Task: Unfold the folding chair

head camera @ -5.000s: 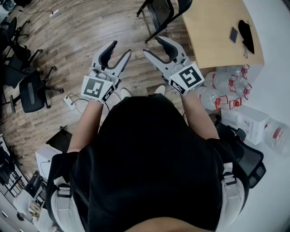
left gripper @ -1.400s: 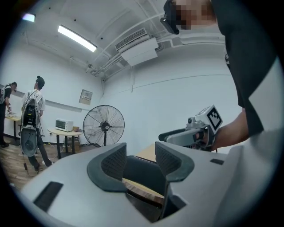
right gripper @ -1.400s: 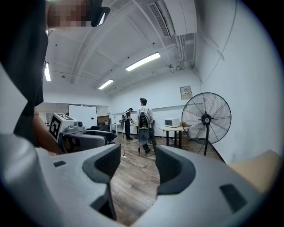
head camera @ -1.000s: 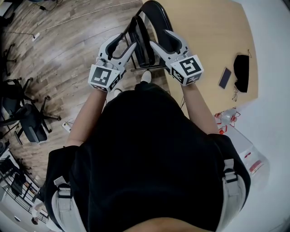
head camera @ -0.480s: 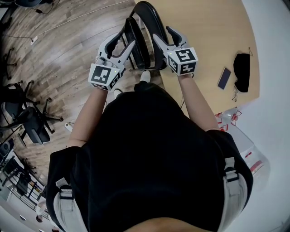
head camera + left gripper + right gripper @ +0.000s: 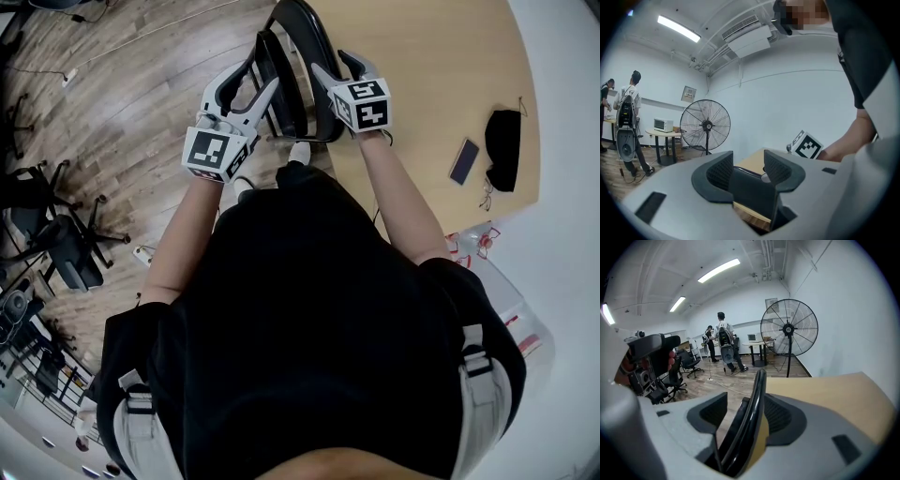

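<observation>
A: Beside the table (image 6: pixel 441 66), the chair (image 6: pixel 284 58) stands folded.
B: Grips?
A: Left gripper (image 6: pixel 261 77) is clamped on its black panel. Right gripper (image 6: pixel 333 64) has its jaws apart, straddling the frame, probably to pull the halves apart.

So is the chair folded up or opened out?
Folded up. The folding chair is one thin flat slab, its seat tucked against the back frame.

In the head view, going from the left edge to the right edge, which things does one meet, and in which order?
Black swivel office chair → left tongs → folded black metal folding chair → right tongs → dark rectangular smartphone → black fabric item.
</observation>
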